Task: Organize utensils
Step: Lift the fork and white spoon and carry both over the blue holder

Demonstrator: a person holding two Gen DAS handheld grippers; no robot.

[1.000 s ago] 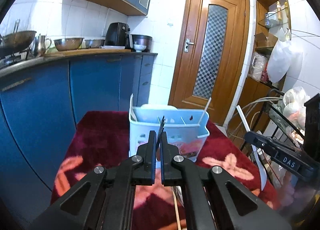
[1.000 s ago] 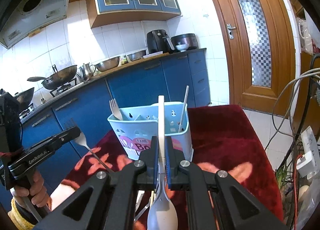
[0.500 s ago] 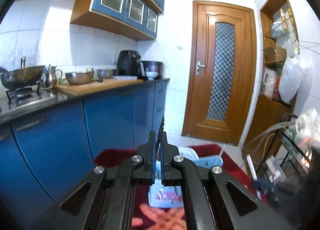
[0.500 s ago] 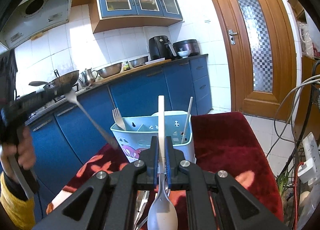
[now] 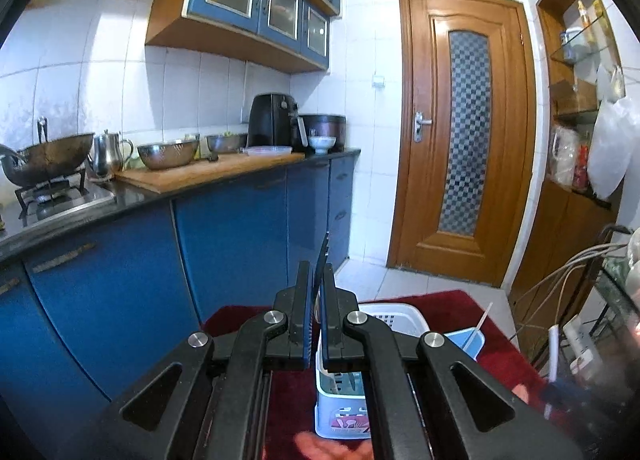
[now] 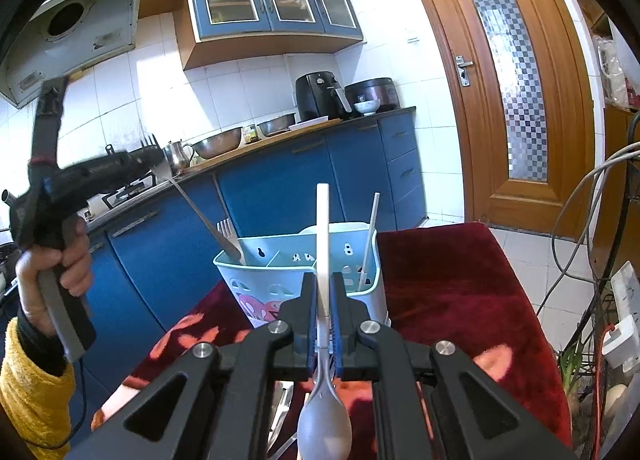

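Note:
A light blue utensil caddy (image 6: pixel 298 280) stands on the red patterned cloth (image 6: pixel 448 284); it also shows in the left wrist view (image 5: pixel 340 400). My left gripper (image 5: pixel 317 272) is shut on a metal fork (image 5: pixel 322 256), tines up; in the right wrist view its handle (image 6: pixel 208 220) slants down into the caddy's left compartment, beside another fork (image 6: pixel 227 229). My right gripper (image 6: pixel 324 288) is shut on a spoon (image 6: pixel 323 412) with a white handle, bowl toward the camera, in front of the caddy. A white stick (image 6: pixel 369 236) stands in the right compartment.
Blue cabinets (image 5: pixel 240 252) and a counter with pans, bowls and an air fryer (image 5: pixel 272 120) run along the left. A wooden door (image 5: pixel 464 140) is behind. Wires and a power strip (image 6: pixel 624 312) lie at the right. More utensils (image 6: pixel 284 408) lie under my right gripper.
My left gripper rose with the fork and tilted it, so the handle now reaches down into the caddy's left compartment. My right gripper stayed roughly in place, holding the spoon.

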